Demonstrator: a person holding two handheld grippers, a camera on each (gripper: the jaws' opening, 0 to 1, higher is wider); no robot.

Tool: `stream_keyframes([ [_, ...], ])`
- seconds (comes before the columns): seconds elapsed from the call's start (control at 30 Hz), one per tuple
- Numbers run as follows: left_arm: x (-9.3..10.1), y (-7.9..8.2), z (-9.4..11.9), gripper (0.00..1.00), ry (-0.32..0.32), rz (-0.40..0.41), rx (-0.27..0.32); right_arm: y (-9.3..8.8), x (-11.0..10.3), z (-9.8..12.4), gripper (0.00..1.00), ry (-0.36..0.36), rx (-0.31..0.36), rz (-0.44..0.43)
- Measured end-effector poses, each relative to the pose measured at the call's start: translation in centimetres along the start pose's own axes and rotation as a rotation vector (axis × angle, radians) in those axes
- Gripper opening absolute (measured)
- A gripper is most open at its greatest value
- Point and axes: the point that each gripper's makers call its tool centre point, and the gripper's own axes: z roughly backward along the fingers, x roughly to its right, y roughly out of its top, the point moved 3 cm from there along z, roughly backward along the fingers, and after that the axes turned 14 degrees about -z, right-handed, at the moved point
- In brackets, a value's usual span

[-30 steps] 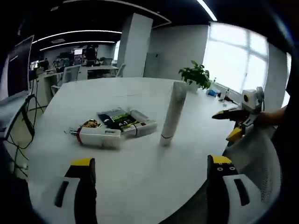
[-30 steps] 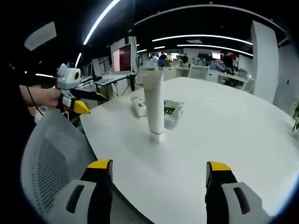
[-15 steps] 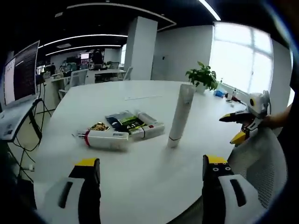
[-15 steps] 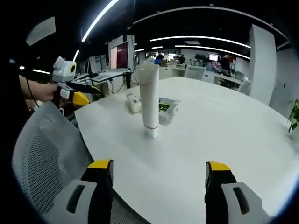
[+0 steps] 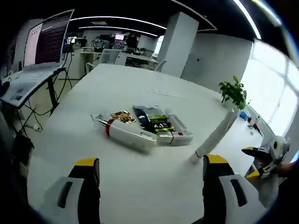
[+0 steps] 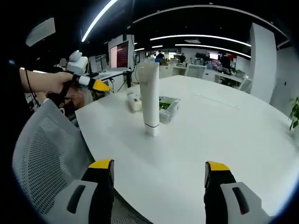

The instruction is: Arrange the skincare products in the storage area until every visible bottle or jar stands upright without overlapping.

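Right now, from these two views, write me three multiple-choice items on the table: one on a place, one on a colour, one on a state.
1. Where does the tall white tube stand?
A. On the white table, nearer the right gripper than the lying products
B. On the mesh chair
C. On top of the lying products

2. What colour are the gripper jaw tips?
A. Red
B. Yellow
C. Blue

3. How is the white bottle with the red band placed?
A. Upright
B. Held in a gripper
C. Lying on its side

Key: 1 A, the tube rises from bare tabletop in front of the pile; 2 B, yellow caps show on both pairs; 3 C, it lies flat beside the green-labelled pack, with the left gripper open short of it.
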Motion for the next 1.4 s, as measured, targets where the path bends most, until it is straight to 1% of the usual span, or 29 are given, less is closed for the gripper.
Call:
stream_keyframes([
  [0.03, -0.5, 0.3, -0.6, 0.86, 0.019, 0.030, 0.006, 0.0, 0.0, 0.0, 0.84, -0.001, -0.003, -0.002],
  [0.1, -1.4, 0.4, -1.9, 0.84, 0.052, 0.078, -0.017, -0.1, 0.1, 0.0, 0.83, -0.003, -0.007, -0.003],
  [0.13, -1.8, 0.3, -2.2, 0.84, 0.072, 0.091, -0.034, -0.1, 0.1, 0.0, 0.83, -0.005, -0.008, -0.003],
  [0.17, -2.0, 0.4, -2.6, 0.82, 0.085, 0.096, -0.037, -0.3, 0.2, -0.1, 0.83, -0.006, -0.009, -0.005],
  [0.2, -2.2, 0.6, -2.9, 0.80, 0.086, 0.095, -0.033, -0.3, 0.3, -0.1, 0.83, -0.006, -0.011, -0.007],
  [0.27, -2.3, 0.8, -3.7, 0.77, 0.097, 0.113, -0.042, -0.3, 0.2, 0.0, 0.83, -0.009, -0.013, -0.009],
  [0.3, -2.8, 0.8, -4.3, 0.76, 0.100, 0.119, -0.051, -0.3, 0.2, 0.0, 0.83, -0.010, -0.013, -0.011],
  [0.37, -3.3, 0.8, -5.4, 0.77, 0.104, 0.123, -0.068, -0.3, 0.3, 0.0, 0.83, -0.011, -0.017, -0.018],
  [0.47, -3.4, 0.5, -6.3, 0.81, 0.141, 0.143, -0.109, -0.4, 0.4, -0.1, 0.82, -0.012, -0.019, -0.021],
  [0.57, -3.5, 0.2, -6.8, 0.86, 0.200, 0.165, -0.161, -0.6, 0.4, -0.2, 0.82, -0.012, -0.025, -0.023],
  [0.63, -3.8, -0.1, -7.5, 0.86, 0.224, 0.176, -0.202, -0.6, 0.5, -0.2, 0.82, -0.013, -0.029, -0.024],
  [0.67, -3.7, 0.0, -7.7, 0.86, 0.228, 0.178, -0.199, -0.6, 0.4, -0.2, 0.82, -0.013, -0.030, -0.025],
  [0.7, -3.6, 0.1, -7.6, 0.86, 0.244, 0.178, -0.211, -0.6, 0.4, -0.1, 0.82, -0.014, -0.032, -0.029],
  [0.8, -4.4, -0.8, -8.0, 0.86, 0.306, 0.168, -0.280, -0.6, 0.5, -0.1, 0.81, -0.018, -0.036, -0.031],
  [0.83, -4.6, -0.9, -8.0, 0.83, 0.326, 0.159, -0.299, -0.7, 0.5, -0.1, 0.81, -0.018, -0.038, -0.031],
  [0.9, -5.3, -0.7, -8.7, 0.80, 0.346, 0.122, -0.333, -0.8, 0.5, -0.2, 0.81, -0.016, -0.046, -0.032],
  [0.93, -5.5, -0.7, -8.9, 0.81, 0.354, 0.101, -0.352, -0.9, 0.5, -0.2, 0.80, -0.015, -0.049, -0.032],
  [0.97, -5.7, -0.4, -9.2, 0.81, 0.357, 0.126, -0.327, -1.0, 0.5, -0.2, 0.80, -0.013, -0.052, -0.033],
  [1.0, -5.6, -0.4, -9.0, 0.80, 0.351, 0.120, -0.328, -1.1, 0.5, -0.3, 0.80, -0.012, -0.056, -0.030],
  [1.03, -5.2, -0.5, -8.4, 0.79, 0.353, 0.120, -0.331, -1.1, 0.5, -0.3, 0.79, -0.012, -0.057, -0.029],
  [1.07, -5.0, -0.4, -8.3, 0.79, 0.354, 0.120, -0.334, -1.1, 0.4, -0.3, 0.79, -0.010, -0.064, -0.026],
  [1.1, -5.0, -0.6, -8.6, 0.78, 0.355, 0.113, -0.341, -1.2, 0.3, -0.3, 0.79, -0.009, -0.068, -0.024],
  [1.17, -3.8, -0.4, -8.1, 0.77, 0.403, 0.145, -0.349, -1.2, 0.3, -0.3, 0.79, -0.009, -0.074, -0.024],
  [1.2, -4.4, -0.7, -9.1, 0.76, 0.376, 0.140, -0.379, -1.3, 0.3, -0.3, 0.79, -0.010, -0.076, -0.025],
  [1.23, -5.9, -0.7, -10.5, 0.75, 0.375, 0.136, -0.381, -1.3, 0.4, -0.4, 0.79, -0.010, -0.077, -0.026],
  [1.27, -6.0, -0.6, -10.4, 0.73, 0.386, 0.125, -0.367, -1.4, 0.4, -0.4, 0.78, -0.011, -0.080, -0.028],
  [1.33, -5.7, -0.7, -10.2, 0.70, 0.380, 0.113, -0.373, -1.4, 0.4, -0.4, 0.78, -0.014, -0.083, -0.027],
  [1.37, -6.4, -0.7, -11.2, 0.69, 0.361, 0.097, -0.381, -1.4, 0.4, -0.4, 0.78, -0.012, -0.083, -0.030],
  [1.4, -6.4, -0.7, -11.3, 0.68, 0.362, 0.088, -0.378, -1.4, 0.4, -0.4, 0.78, -0.012, -0.083, -0.031],
])
